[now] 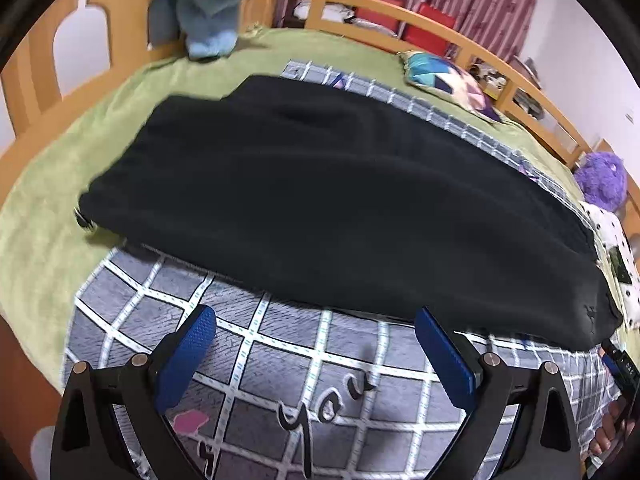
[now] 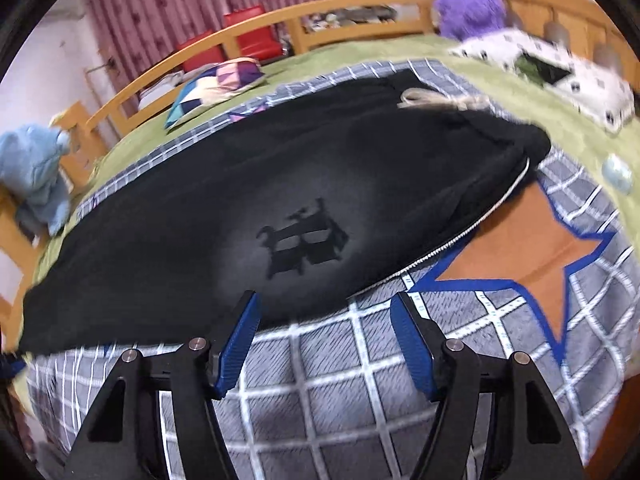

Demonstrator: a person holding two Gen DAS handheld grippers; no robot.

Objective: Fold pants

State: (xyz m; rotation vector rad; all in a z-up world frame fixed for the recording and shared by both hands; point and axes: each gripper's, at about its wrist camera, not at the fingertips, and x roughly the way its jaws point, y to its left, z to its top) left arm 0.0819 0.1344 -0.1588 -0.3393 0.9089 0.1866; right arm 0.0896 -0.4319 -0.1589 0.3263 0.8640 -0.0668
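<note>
The black fleece pants point(image 1: 320, 208) lie stretched lengthwise across a grey checked blanket with white grid lines point(image 1: 304, 364), which is spread over the green bed cover point(image 1: 44, 216) of a wooden-railed bed point(image 1: 404, 40). In the right wrist view the pants point(image 2: 256, 184) show a dark emblem on the upper leg, a pale drawstring at the waistband on the right end, and a white-edged zip line along the near side, next to an orange star with a blue border point(image 2: 528, 248) printed on the blanket. The left gripper point(image 1: 316, 344) hovers over the blanket just short of the pants' near edge, its blue-padded fingers point(image 1: 188, 356) spread wide and holding nothing. The right gripper point(image 2: 325, 332) sits likewise at the near edge, fingers point(image 2: 240, 340) apart and empty, the left one overlapping the cloth's edge in view. A light blue plush toy point(image 1: 220, 4) and a purple fuzzy toy point(image 2: 468, 4) rest at the bed's ends
</note>
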